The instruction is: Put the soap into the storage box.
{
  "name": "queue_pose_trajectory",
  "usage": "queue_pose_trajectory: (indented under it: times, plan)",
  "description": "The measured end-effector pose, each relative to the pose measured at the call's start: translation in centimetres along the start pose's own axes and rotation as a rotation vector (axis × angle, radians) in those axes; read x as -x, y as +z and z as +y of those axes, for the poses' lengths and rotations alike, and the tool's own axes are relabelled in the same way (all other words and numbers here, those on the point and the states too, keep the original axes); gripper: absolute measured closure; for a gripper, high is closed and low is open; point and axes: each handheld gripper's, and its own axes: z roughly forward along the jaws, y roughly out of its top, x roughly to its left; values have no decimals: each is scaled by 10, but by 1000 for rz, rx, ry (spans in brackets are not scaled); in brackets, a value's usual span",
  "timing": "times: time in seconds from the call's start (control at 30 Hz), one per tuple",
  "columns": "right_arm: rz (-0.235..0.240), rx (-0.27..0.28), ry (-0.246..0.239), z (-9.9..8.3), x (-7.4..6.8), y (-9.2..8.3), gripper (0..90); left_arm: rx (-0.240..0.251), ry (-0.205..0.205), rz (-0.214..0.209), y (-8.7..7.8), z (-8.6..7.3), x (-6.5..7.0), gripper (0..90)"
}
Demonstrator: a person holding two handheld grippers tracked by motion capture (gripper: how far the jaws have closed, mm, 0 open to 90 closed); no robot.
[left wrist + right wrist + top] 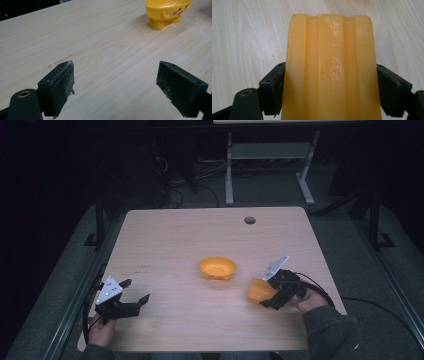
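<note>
On a pale wooden bench (165, 235), the right claw (270, 294) grips a ribbed orange cup (259, 291) by its sides, tilted toward a yellow footed bowl (217, 268) nearby, seemingly for pouring, while the left claw (134, 292) rests open and empty.

A dim lab or office-type workroom set up for recording. The pale wood-laminate surface (165, 235) is a desk top with a round cable port (249, 220) near its far edge. Beyond the far edge stands the white metal frame of a second desk (229, 167), with loose cables (172, 185) lying on the grey carpeted floor (270, 190). Black stand legs (97, 227) flank the left and right edges. The room beyond is unlit, with no domestic furnishings in view.
</note>
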Motion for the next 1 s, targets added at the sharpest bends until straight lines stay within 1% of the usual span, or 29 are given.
queue_pose_trajectory:
  times: [0.13,0.2,0.43,0.47,0.5,0.53,0.57,0.73,1.0]
  plan:
    - [2,-6,-8,4,2,-1,207,0,1,0,0,0,0,142]
    - [7,4,-8,7,5,-1,207,3,-2,1,-1,0,0,142]
    - [10,9,-11,13,9,-4,207,2,1,0,0,0,0,142]
    - [8,9,-17,15,10,-4,207,1,1,0,0,0,0,142]
    - [11,11,-11,17,11,-6,207,2,-1,0,-1,0,0,142]
    - [10,12,-19,19,12,-6,207,4,-2,0,-1,0,0,142]
    - [8,12,-17,20,12,-6,207,4,-2,0,-1,0,0,142]
    - [18,13,-33,26,15,-7,207,5,-5,-1,-1,0,0,142]
    - [18,17,-44,37,21,-10,207,7,-7,3,-2,0,-1,142]
